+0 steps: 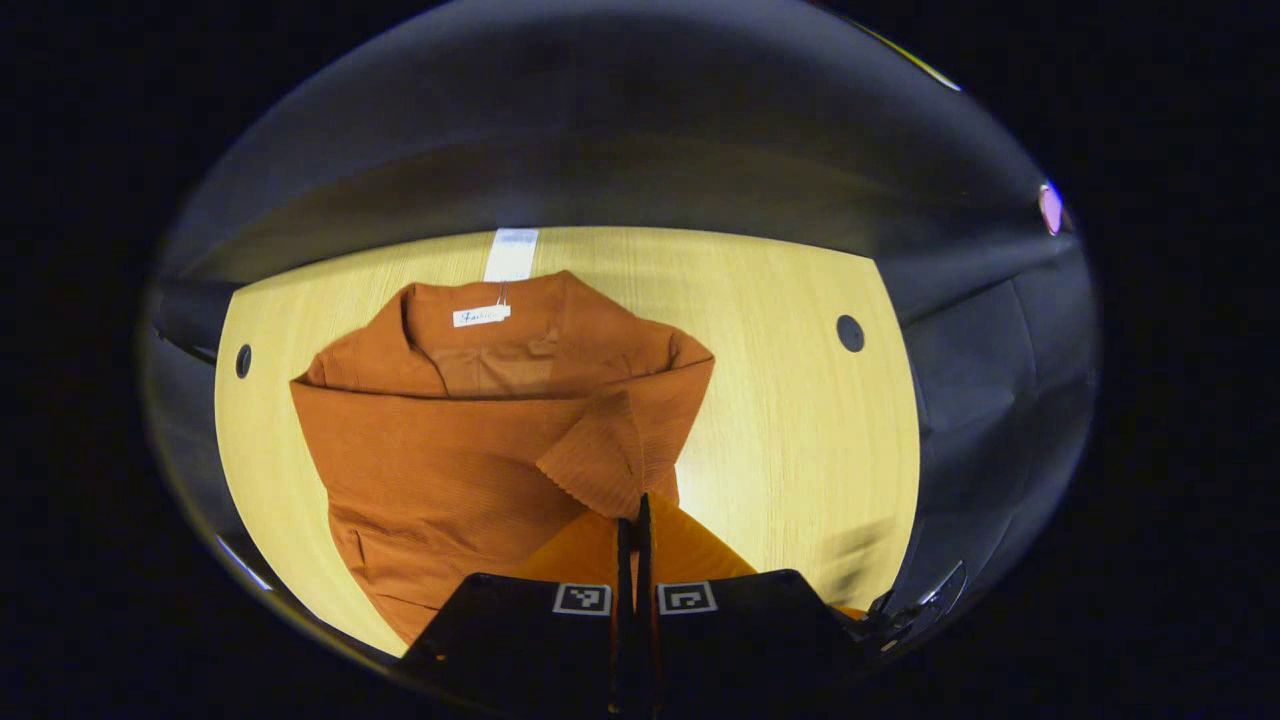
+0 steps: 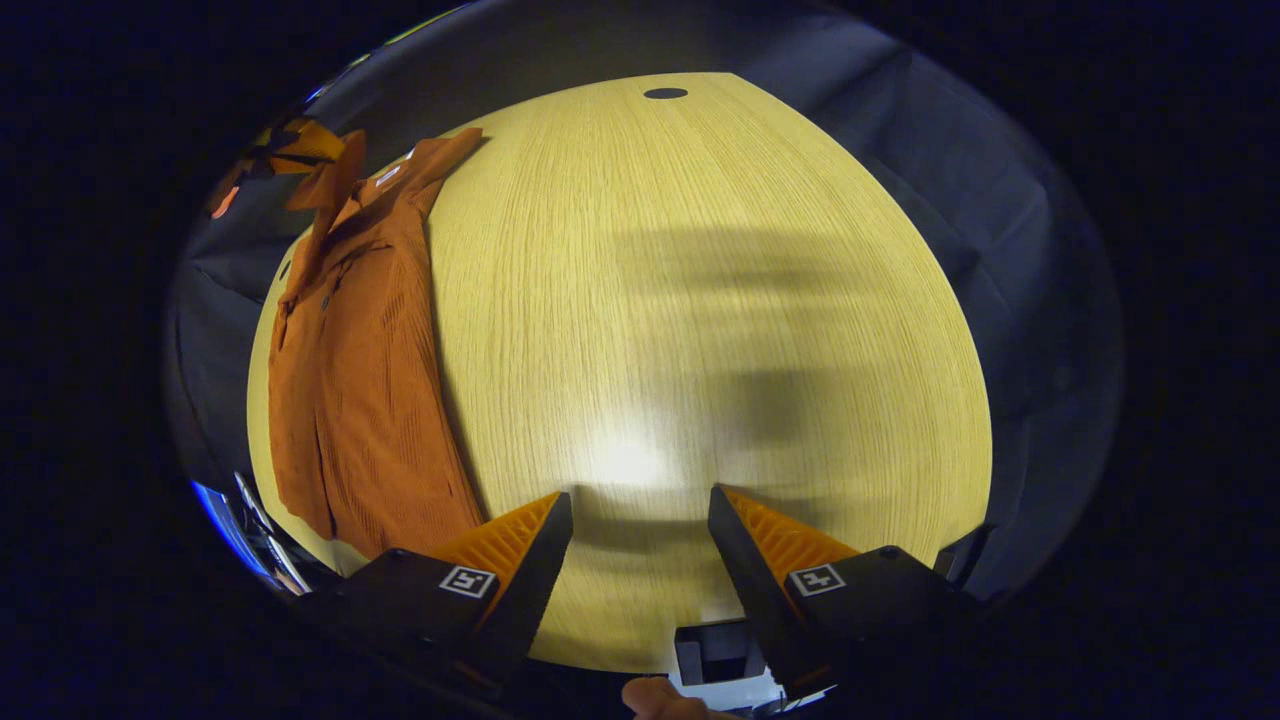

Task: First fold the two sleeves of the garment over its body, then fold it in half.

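Note:
A rust-orange ribbed shirt (image 1: pixel 450 450) lies spread on the wooden table (image 1: pixel 800 430), collar and white label at the far end. My left gripper (image 1: pixel 633 515) is shut on the edge of one sleeve (image 1: pixel 600 455), which is lifted and drawn across the shirt's body. In the right gripper view the same shirt (image 2: pixel 360 400) runs along the table's left side, and the left gripper (image 2: pixel 290 150) holds the raised sleeve (image 2: pixel 330 180) at the far end. My right gripper (image 2: pixel 640 505) stands open over bare wood to the right of the shirt, with nothing between its fingers.
The table has round cable holes (image 1: pixel 850 333) (image 1: pixel 243 360) (image 2: pixel 665 93) and a white tape strip (image 1: pixel 511 253) at its far edge. Black cloth walls close in around the table. Bare tabletop (image 2: pixel 700 250) stretches wide to the right of the shirt.

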A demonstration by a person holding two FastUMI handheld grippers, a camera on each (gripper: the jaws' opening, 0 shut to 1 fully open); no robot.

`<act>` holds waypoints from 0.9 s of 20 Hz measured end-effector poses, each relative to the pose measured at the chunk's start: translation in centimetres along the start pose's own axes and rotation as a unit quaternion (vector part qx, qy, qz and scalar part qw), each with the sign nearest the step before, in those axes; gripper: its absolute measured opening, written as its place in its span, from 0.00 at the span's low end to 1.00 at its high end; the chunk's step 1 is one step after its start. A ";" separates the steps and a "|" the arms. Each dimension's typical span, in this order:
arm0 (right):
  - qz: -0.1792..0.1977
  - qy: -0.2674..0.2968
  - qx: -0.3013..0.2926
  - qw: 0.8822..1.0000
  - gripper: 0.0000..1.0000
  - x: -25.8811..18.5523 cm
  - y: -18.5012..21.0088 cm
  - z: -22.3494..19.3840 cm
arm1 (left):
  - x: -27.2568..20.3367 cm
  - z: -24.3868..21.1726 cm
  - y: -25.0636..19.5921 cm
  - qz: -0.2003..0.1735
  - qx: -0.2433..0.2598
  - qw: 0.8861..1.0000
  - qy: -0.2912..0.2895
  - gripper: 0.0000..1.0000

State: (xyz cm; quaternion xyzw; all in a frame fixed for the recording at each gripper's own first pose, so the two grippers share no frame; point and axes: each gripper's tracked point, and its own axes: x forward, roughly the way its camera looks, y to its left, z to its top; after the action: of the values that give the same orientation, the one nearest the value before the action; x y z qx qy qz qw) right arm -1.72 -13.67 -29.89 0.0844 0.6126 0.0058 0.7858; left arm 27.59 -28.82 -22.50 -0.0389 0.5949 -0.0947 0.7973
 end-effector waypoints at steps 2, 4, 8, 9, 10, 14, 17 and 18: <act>-0.015 0.002 -0.032 0.999 0.90 0.0 0.1 -0.3 | 1.0 -0.8 -0.1 -0.002 -0.016 1.000 0.018 0.04; -0.033 0.006 -0.058 0.998 0.91 0.2 0.2 -0.6 | 1.4 -1.4 -0.5 -0.009 -0.018 0.999 0.029 0.04; -0.039 0.023 -0.066 0.997 0.95 0.1 0.2 -0.8 | 1.2 -1.7 -3.9 -0.083 -0.019 0.996 0.027 0.08; -0.038 0.024 -0.061 0.997 0.96 0.1 0.2 -0.8 | 1.4 -2.1 -4.3 -0.097 -0.018 0.995 0.024 0.23; -0.038 0.026 -0.060 0.997 0.96 0.1 0.2 -0.9 | 1.0 -2.3 -4.8 -0.109 -0.016 0.994 0.021 0.38; -0.044 0.027 -0.055 0.997 0.95 0.1 0.3 -0.8 | 0.2 -2.8 -3.9 -0.108 0.002 0.994 -0.006 0.88; -0.049 0.029 -0.033 0.998 0.96 0.1 0.2 -0.6 | -0.8 -4.3 -2.8 -0.122 -0.004 0.992 -0.018 0.99; -0.051 0.032 -0.031 0.998 0.95 0.1 0.2 -0.7 | -1.2 -4.8 -2.0 -0.120 -0.006 0.992 -0.026 0.99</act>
State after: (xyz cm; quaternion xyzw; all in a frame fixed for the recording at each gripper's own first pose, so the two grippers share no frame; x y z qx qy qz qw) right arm -2.36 -13.37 -30.13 0.0288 0.6401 -0.0123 0.7677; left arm 22.46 -30.25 -22.37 -0.1169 0.5659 -0.1853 0.7949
